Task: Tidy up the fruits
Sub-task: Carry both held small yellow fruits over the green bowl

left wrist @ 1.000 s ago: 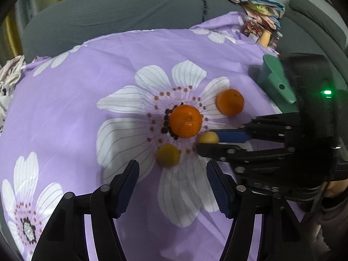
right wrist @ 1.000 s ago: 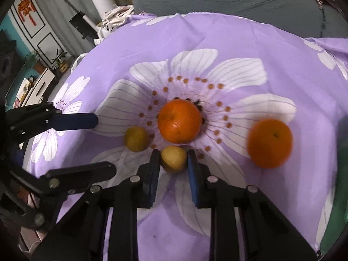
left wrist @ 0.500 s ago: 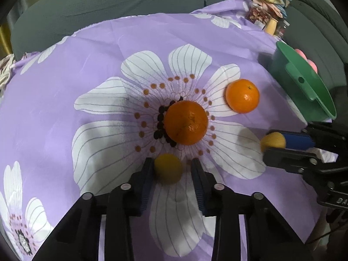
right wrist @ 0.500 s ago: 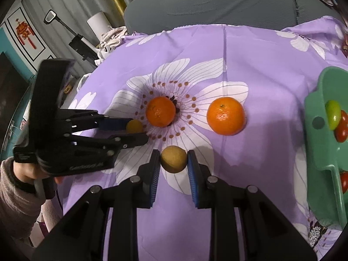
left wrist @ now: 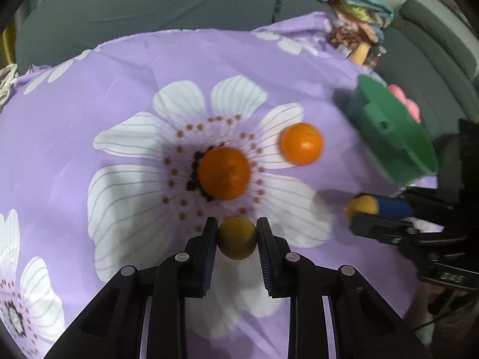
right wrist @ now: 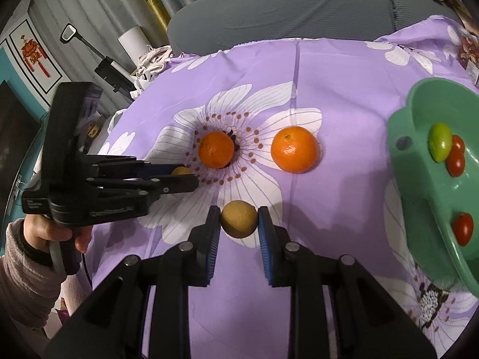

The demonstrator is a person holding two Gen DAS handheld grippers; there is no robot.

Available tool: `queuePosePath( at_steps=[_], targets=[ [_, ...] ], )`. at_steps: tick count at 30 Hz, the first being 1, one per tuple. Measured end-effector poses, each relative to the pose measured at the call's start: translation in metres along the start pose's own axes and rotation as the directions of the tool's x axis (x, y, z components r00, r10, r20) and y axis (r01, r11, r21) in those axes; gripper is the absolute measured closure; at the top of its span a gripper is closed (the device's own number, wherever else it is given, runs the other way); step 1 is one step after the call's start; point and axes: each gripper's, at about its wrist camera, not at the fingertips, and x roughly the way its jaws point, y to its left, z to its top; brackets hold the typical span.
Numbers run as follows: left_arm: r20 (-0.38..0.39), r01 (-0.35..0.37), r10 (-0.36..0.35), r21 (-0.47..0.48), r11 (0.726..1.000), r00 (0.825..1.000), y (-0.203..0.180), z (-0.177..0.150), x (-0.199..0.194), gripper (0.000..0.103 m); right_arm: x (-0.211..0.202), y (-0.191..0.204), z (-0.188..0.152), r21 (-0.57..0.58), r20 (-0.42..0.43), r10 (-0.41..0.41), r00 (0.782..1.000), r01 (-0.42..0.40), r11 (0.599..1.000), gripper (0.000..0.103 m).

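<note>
My left gripper [left wrist: 235, 233] has its jaws closing tight on a small yellow-brown fruit [left wrist: 237, 242] that rests on the purple flowered cloth [left wrist: 125, 68], and both pads press it. Just beyond lies a large orange [left wrist: 224, 173], with a second orange [left wrist: 301, 143] to its right. My right gripper [right wrist: 239, 217] is shut on another small yellow fruit [right wrist: 239, 220], held above the cloth. From the right wrist I see both oranges [right wrist: 216, 149] [right wrist: 295, 149] and the left gripper [right wrist: 191, 178].
A green bowl [right wrist: 419, 161] at the right edge holds red cherry tomatoes [right wrist: 462, 229] and a green one [right wrist: 439, 146]. A grey sofa back [left wrist: 143, 9] rises behind the cloth. A sleeved hand [right wrist: 36, 239] grips the left tool. Clutter sits at the far right corner.
The left jaws moved in around the small yellow fruit and shut on it. The right gripper carried its fruit to the right, away from the large orange and nearer the green bowl.
</note>
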Motion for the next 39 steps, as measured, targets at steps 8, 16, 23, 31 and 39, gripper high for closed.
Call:
queuePosePath(
  at_steps=[8, 16, 23, 31, 39],
  targets=[
    [0.053, 0.073, -0.074, 0.026, 0.997, 0.996, -0.033, -0.003, -0.029, 0.077, -0.019, -0.003, -0.009, 0.015, 0.035, 0.003, 0.999, -0.003, 1.000, 0.077],
    [0.075, 0.081, -0.086, 0.065, 0.995, 0.993, -0.060, 0.003, -0.041, 0.077, -0.045, -0.006, -0.016, 0.019, 0.090, 0.004, 0.996, -0.006, 1.000, 0.077],
    [0.086, 0.115, -0.122, 0.079, 0.990, 0.989, -0.084, 0.014, -0.040, 0.077, -0.070, -0.020, -0.022, 0.047, 0.147, -0.014, 0.989, 0.008, 0.999, 0.077],
    [0.098, 0.181, -0.192, 0.106, 0.978, 0.977, -0.112, 0.039, -0.033, 0.077, -0.106, -0.055, -0.028, 0.126, 0.237, -0.093, 0.967, 0.064, 0.990, 0.077],
    [0.060, 0.236, -0.249, 0.167, 0.957, 0.967, -0.147, 0.062, -0.010, 0.077, -0.130, -0.088, -0.037, 0.204, 0.282, -0.172, 0.944, 0.117, 0.972, 0.077]
  ],
)
